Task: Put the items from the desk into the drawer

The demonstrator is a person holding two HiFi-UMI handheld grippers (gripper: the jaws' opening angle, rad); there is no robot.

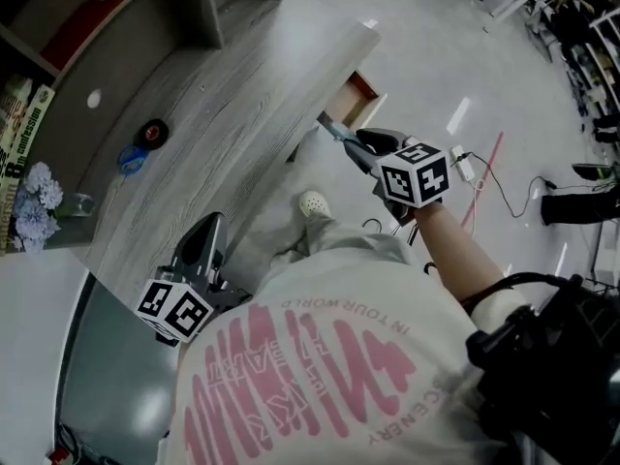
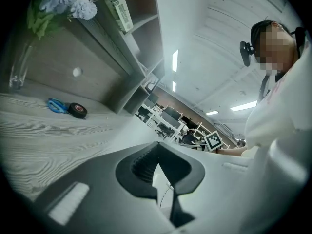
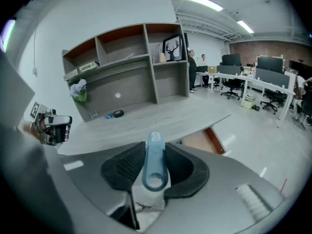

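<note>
My right gripper (image 1: 331, 126) hangs off the desk's front edge, close to the open drawer (image 1: 360, 90), shut on a flat blue tool with a ring hole (image 3: 154, 160); the pads press both its sides. The drawer (image 3: 208, 141) shows a bare wooden bottom under the desk edge. A black tape roll (image 1: 152, 132) and blue scissors (image 1: 132, 158) lie together far back on the grey desk (image 1: 242, 95). My left gripper (image 1: 206, 229) sits at the desk's near edge, jaws together with nothing in them (image 2: 157, 147). Tape (image 2: 77, 110) and scissors (image 2: 57, 105) lie well beyond it.
A glass vase of pale blue flowers (image 1: 34, 197) stands at the desk's back left, below a shelf unit (image 3: 131, 67) with books. The person's shoe (image 1: 313, 203) is on the floor in front of the desk. Cables (image 1: 484, 177) trail on the floor at right.
</note>
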